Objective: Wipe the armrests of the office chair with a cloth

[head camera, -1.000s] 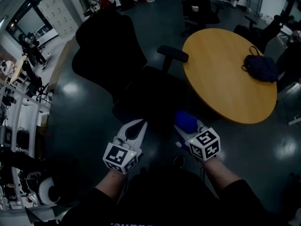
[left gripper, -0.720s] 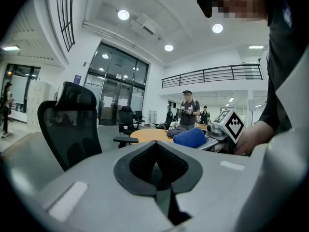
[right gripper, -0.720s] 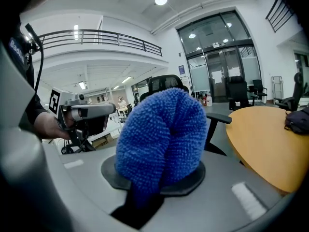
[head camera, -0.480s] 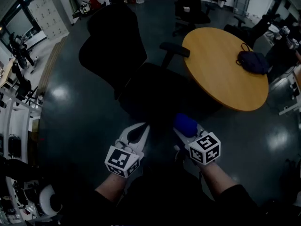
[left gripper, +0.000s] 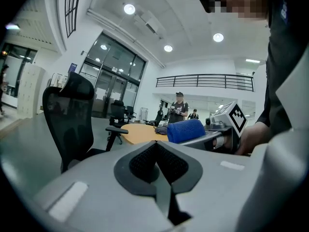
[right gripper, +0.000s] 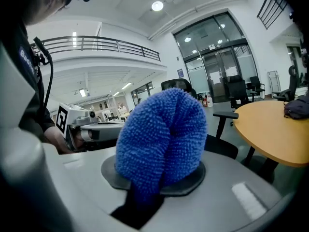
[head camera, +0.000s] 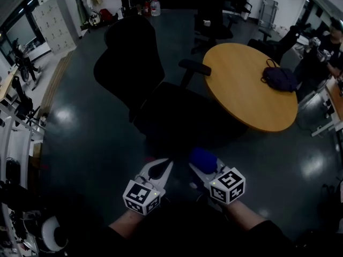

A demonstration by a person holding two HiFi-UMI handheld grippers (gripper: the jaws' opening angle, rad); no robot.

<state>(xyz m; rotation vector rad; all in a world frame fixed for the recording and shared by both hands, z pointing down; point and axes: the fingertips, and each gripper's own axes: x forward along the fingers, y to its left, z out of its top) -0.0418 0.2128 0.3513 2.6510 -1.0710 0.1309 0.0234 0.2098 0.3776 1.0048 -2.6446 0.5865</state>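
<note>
A black office chair point(head camera: 140, 68) stands ahead of me, its right armrest point(head camera: 196, 64) near the round table; the left armrest is lost in the dark. My right gripper point(head camera: 196, 165) is shut on a folded blue cloth point(head camera: 203, 157), which bulges above its pads point(right gripper: 161, 138). My left gripper point(head camera: 165, 166) is beside it, shut on nothing, its pads point(left gripper: 157, 162) meeting. Both are held low, well short of the chair seat point(head camera: 177, 114). From the left gripper view I see the chair point(left gripper: 70, 115), the cloth point(left gripper: 186, 130) and the right gripper's marker cube point(left gripper: 235, 118).
A round wooden table point(head camera: 252, 98) stands right of the chair with a dark bag point(head camera: 278, 78) on it. More chairs point(head camera: 213, 20) stand behind. Shelving point(head camera: 16, 122) lines the left side. People point(left gripper: 178, 111) stand far off. The floor point(head camera: 91, 138) is glossy dark.
Both grippers sit lower in the head view and farther from the chair than a second ago. The cloth stays in the right gripper.
</note>
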